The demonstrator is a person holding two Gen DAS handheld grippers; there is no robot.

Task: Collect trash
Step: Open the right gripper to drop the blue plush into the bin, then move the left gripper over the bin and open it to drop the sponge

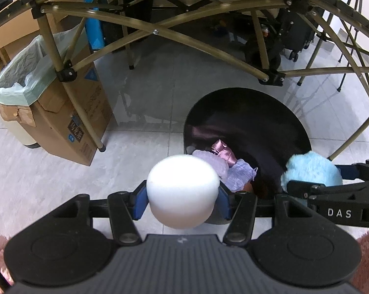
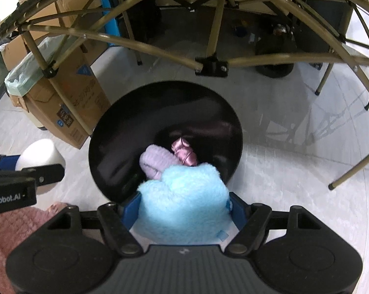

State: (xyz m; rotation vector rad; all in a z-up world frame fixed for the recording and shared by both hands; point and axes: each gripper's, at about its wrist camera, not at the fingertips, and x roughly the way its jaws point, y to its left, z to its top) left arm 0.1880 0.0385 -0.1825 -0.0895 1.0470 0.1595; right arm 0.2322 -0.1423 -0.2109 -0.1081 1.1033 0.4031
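Note:
A round black bin point(image 1: 258, 120) stands on the floor; it also shows in the right wrist view point(image 2: 135, 112). Inside lie a lilac fluffy piece point(image 2: 156, 163) and a shiny pink wrapper point(image 2: 184, 153). My left gripper point(image 1: 182, 199) is shut on a white foam ball point(image 1: 183, 191), held just left of the bin's near rim. My right gripper point(image 2: 183, 207) is shut on a light blue fluffy piece point(image 2: 184, 201), held over the bin's near rim. The blue piece point(image 1: 311, 171) shows at the right of the left wrist view, the ball point(image 2: 41, 159) at the left of the right wrist view.
A cardboard box point(image 1: 61, 127) lined with a pale green bag point(image 1: 25, 78) stands left of the bin. Tan folding-table legs point(image 1: 155, 31) cross overhead and behind. Black cases point(image 1: 294, 31) and a tripod stand at the back. Pink rug point(image 2: 10, 227) lies at the near left.

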